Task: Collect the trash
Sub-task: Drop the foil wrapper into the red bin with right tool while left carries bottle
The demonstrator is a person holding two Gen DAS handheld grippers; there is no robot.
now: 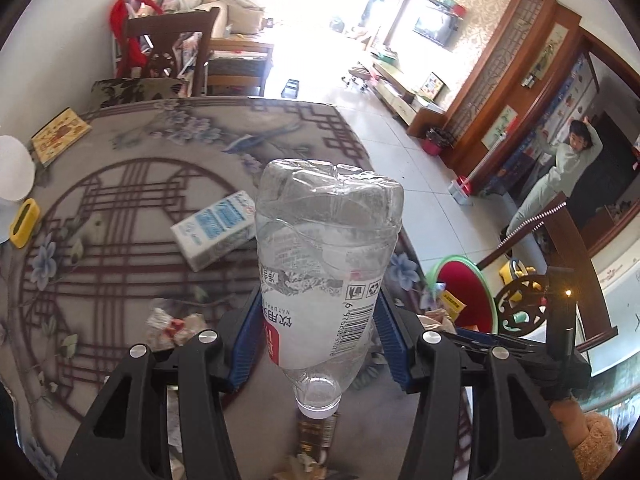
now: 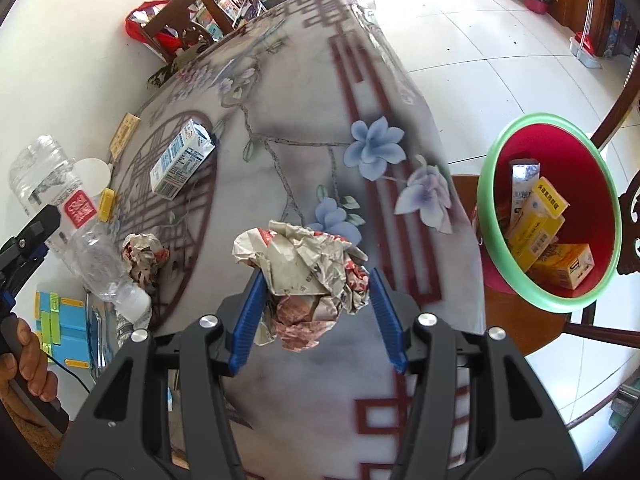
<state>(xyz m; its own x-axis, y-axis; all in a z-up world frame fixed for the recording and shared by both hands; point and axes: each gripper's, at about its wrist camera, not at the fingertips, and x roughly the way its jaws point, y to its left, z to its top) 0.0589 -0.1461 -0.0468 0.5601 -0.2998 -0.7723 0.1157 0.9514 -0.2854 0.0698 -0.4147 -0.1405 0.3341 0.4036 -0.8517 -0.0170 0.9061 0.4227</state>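
Currently approx. half done: bin (image 2: 486,200) holds several cartons. Left gripper (image 1: 316,328) clamps bottle (image 1: 326,264), right gripper (image 2: 316,308) clamps paper wad (image 2: 308,268). Carton (image 2: 182,160) and 2nd wad (image 2: 144,254) remain on desk (image 2: 304,100).

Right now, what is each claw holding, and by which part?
Left claw: plastic bottle, gripped around its labelled middle, cap toward the camera. Right claw: crumpled paper wad, pinched at its sides.

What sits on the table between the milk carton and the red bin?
In the right wrist view, only bare flowered tablecloth between milk carton and red bin.
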